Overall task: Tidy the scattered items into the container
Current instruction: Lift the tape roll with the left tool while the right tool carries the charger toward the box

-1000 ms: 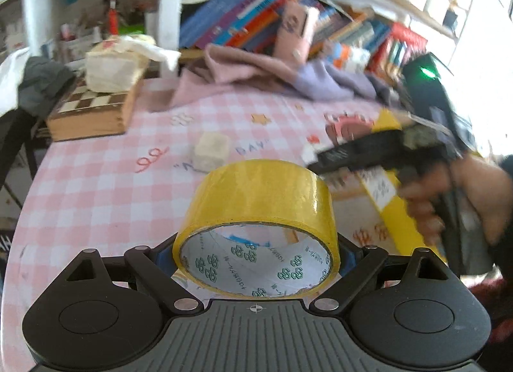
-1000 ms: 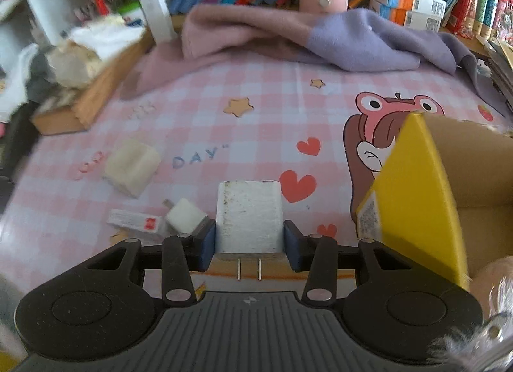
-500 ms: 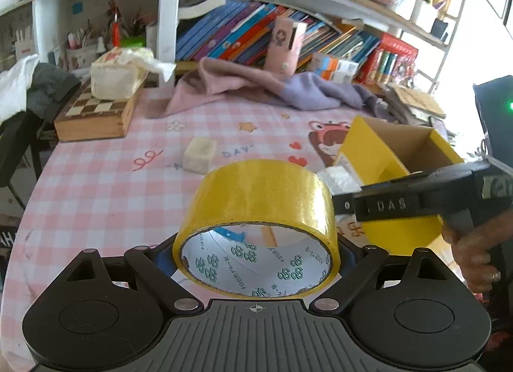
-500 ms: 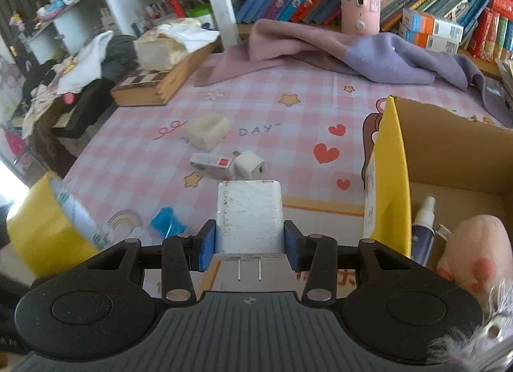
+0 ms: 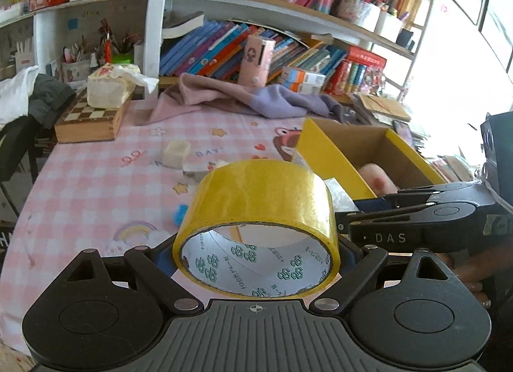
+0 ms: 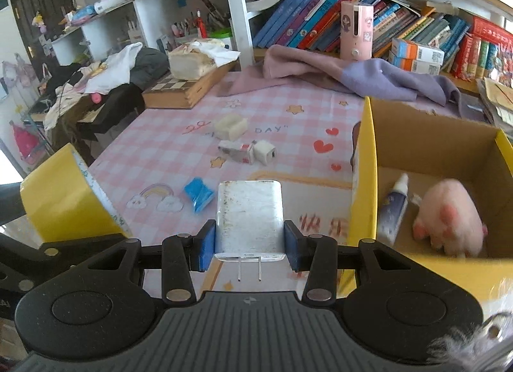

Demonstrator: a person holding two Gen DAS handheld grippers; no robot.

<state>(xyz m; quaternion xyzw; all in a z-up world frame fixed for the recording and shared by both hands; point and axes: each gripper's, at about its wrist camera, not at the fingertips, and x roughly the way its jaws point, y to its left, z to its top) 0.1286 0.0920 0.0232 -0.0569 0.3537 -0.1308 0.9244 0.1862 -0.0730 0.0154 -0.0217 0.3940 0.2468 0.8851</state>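
My left gripper point(image 5: 256, 253) is shut on a yellow tape roll point(image 5: 259, 198), held above the pink checked table; the same tape roll point(image 6: 64, 198) shows at the left of the right wrist view. My right gripper point(image 6: 249, 243) is shut on a white charger plug point(image 6: 249, 218) with its prongs toward the camera. The yellow cardboard box point(image 6: 364, 179) stands just to its right and holds a pink plush toy point(image 6: 449, 215) and a small tube point(image 6: 396, 205). Loose on the table lie a blue packet point(image 6: 198, 194), a small white charger point(image 6: 264, 152), a little carton point(image 6: 235, 150) and a white block point(image 6: 231, 126).
A chessboard box point(image 6: 179, 91) with a tissue pack on it sits at the back left. A pink-and-purple cloth point(image 6: 336, 75) lies along the bookshelf. A chair piled with clothes point(image 6: 96, 89) stands off the table's left edge. The right gripper's body point(image 5: 416, 227) crosses the left wrist view.
Both grippers have risen and pulled back from the table with their loads. The box's inside, with the plush toy and tube, has come into the right wrist view.
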